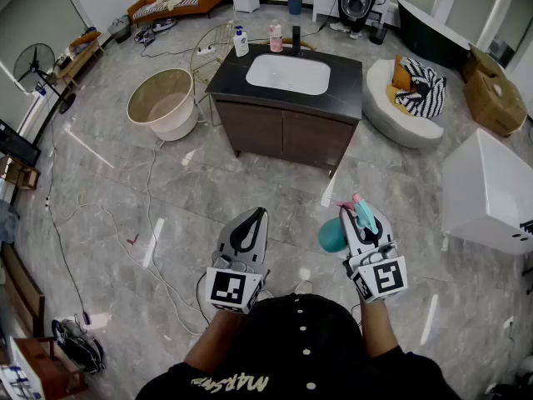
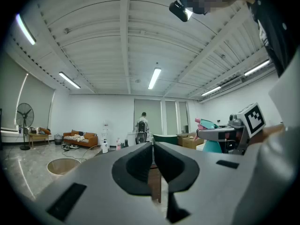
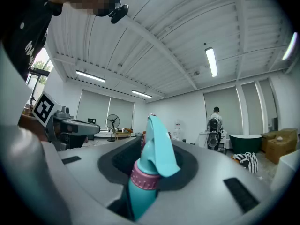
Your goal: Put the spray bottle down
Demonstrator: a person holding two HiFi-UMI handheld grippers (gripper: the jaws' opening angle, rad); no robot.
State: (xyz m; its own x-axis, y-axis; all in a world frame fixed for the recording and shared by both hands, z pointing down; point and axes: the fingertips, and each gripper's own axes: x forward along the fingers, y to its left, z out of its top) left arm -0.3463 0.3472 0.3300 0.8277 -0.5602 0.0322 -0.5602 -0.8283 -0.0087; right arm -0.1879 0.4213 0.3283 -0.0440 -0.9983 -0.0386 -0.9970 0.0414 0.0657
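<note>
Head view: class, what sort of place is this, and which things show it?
Probably a bathroom-fittings showroom or test hall, not a home. A sink cabinet stands free in the middle of the floor, a dark bathtub and a round beige tub sit loose around it, and cardboard boxes lie nearby.

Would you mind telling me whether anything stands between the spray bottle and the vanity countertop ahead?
Nothing visible does. Only floor lies between the spray bottle, held in the right gripper, and the vanity countertop.
</note>
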